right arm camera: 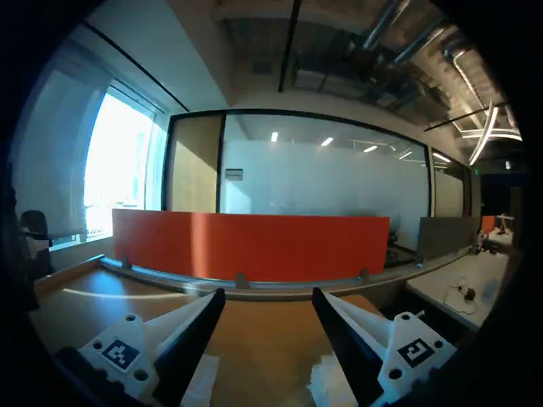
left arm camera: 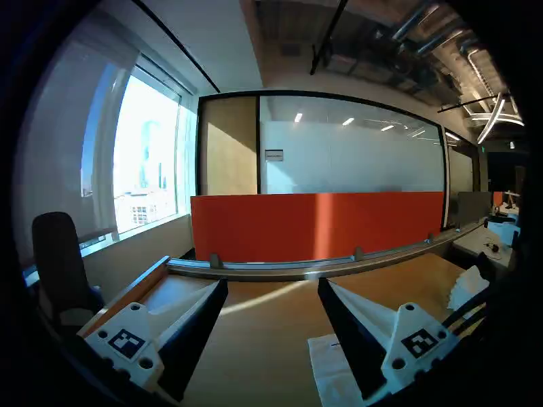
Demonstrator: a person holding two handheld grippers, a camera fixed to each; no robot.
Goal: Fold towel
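In the left gripper view my left gripper stands open above the wooden desk, nothing between its fingers. A white towel lies on the desk low in that view, partly behind the right finger, and more white cloth shows at the far right. In the right gripper view my right gripper is open and empty too. White towel pieces lie at the bottom of that view, between and beside the fingers.
An orange divider panel with a metal rail runs along the desk's far edge. A dark office chair stands at the left by the bright window. A neighbouring white desk with small items lies to the right.
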